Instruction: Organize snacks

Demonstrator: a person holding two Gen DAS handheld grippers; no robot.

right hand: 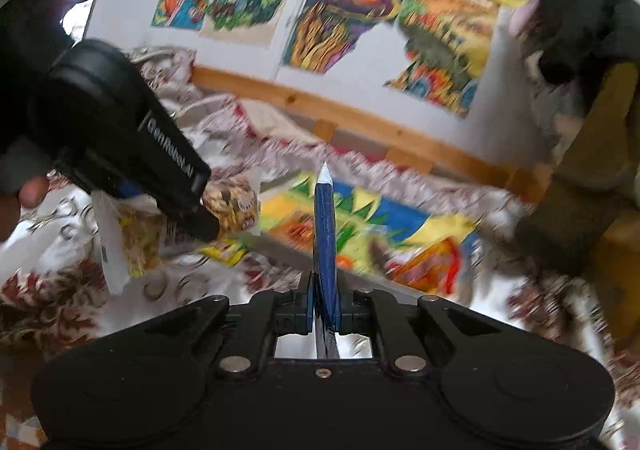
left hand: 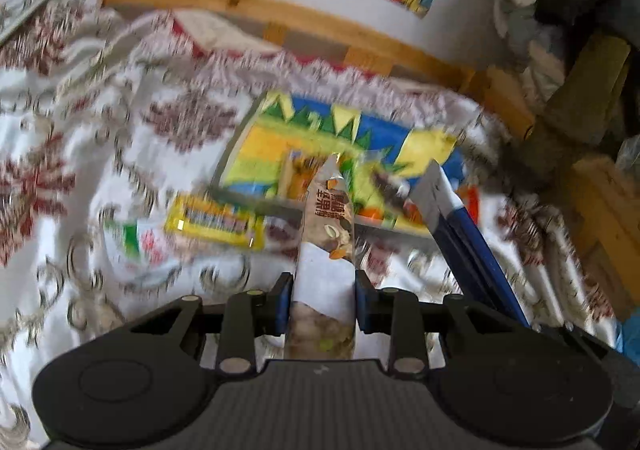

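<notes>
Left gripper (left hand: 322,300) clamping nut packet (left hand: 326,246), box (left hand: 320,153) beyond

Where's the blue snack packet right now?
The blue snack packet is edge-on, clamped in the right gripper, above the colourful box; the left wrist view shows it right of centre.

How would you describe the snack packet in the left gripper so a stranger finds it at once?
Start from the colourful box lying on the patterned cloth. In front of it the left gripper is shut on a tall, narrow see-through packet of mixed nuts. Unlike the flat yellow packet beside it, it stands upright.
</notes>
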